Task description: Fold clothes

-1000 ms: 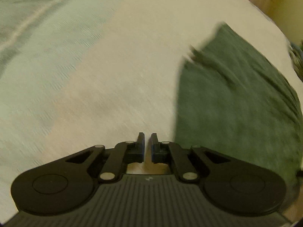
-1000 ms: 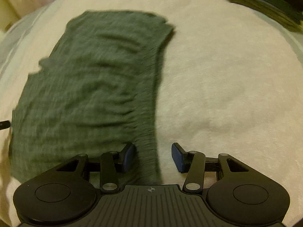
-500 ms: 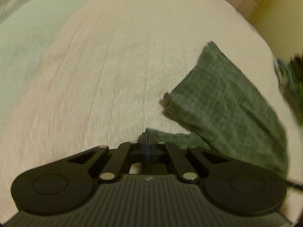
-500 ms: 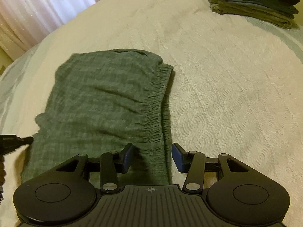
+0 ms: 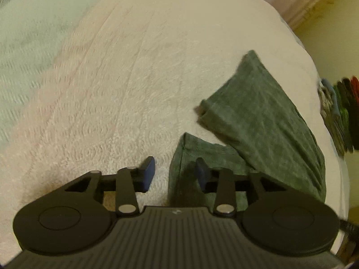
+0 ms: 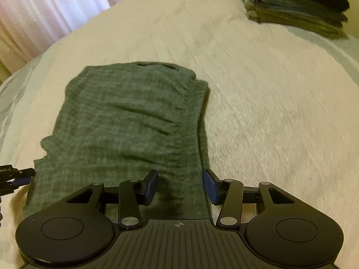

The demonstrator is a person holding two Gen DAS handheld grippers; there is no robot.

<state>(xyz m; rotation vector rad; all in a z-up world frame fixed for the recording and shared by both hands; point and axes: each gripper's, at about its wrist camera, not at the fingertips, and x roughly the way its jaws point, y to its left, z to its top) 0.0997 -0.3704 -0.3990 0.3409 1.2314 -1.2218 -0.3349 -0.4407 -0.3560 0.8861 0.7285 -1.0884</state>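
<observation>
Left wrist: left gripper (image 5: 175, 172) fingers apart, garment (image 5: 258, 121) edge between, unpinched.
Right wrist: right gripper (image 6: 181, 183) fingers apart astride garment (image 6: 125, 121) hem, lower centre.

A bed (image 6: 258, 94) with a cream textured cover carries a folded green garment (image 6: 125, 121) lying flat, and well apart, a stack of folded clothes (image 6: 298, 6) near its far corner.

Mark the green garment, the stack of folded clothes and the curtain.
green garment (image 6: 125, 121): right wrist view, middle of its top layer.
stack of folded clothes (image 6: 298, 6): right wrist view, the stack's side.
curtain (image 6: 40, 11): right wrist view, its pleated folds.
</observation>
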